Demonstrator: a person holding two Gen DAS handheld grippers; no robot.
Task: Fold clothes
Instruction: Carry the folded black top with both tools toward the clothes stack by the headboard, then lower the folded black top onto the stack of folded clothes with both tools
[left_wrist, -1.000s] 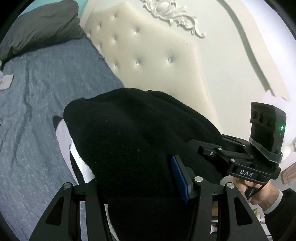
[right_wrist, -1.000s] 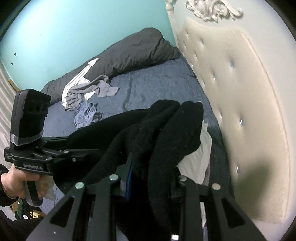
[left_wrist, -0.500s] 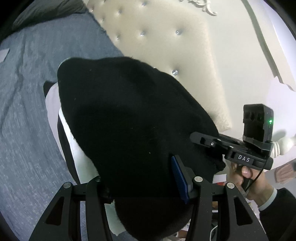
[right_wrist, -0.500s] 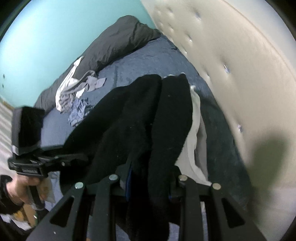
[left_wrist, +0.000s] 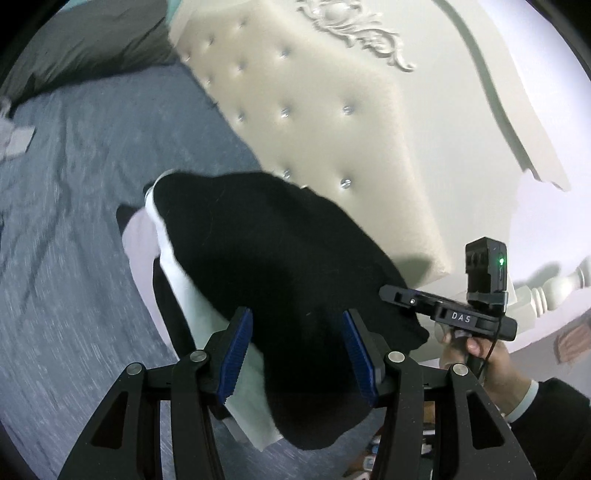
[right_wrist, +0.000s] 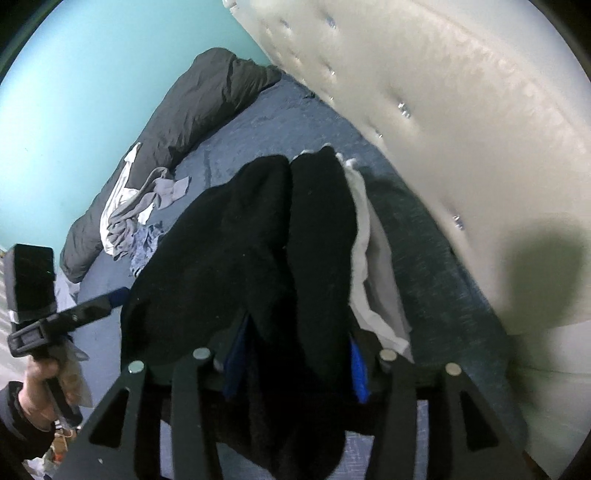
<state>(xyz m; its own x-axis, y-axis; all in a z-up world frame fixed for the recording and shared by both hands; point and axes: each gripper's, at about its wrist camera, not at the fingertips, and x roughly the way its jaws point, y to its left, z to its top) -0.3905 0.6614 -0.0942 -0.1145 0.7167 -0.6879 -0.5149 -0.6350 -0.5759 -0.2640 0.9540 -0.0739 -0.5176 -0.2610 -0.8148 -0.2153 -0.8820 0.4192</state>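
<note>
A folded black fleece garment (left_wrist: 280, 258) lies on a stack of folded white and pale clothes (left_wrist: 184, 291) on the blue-grey bed (left_wrist: 74, 229), close to the headboard. My left gripper (left_wrist: 297, 350) is open, its blue pads (left_wrist: 236, 347) spread just above the garment's near edge. In the right wrist view the same black garment (right_wrist: 258, 251) drapes across my right gripper (right_wrist: 295, 365). Its jaws stand apart with the cloth lying between them. The white stack (right_wrist: 365, 266) shows beside it.
A cream tufted headboard (left_wrist: 332, 122) rises right behind the stack. A dark grey duvet (right_wrist: 184, 110) lies along the far side by a teal wall. A heap of unfolded grey, white and blue clothes (right_wrist: 136, 218) sits mid-bed.
Both grippers were shut on the black garment; both jaws have opened. The garment has dropped onto the white stack, and the left gripper has drawn back from it.
</note>
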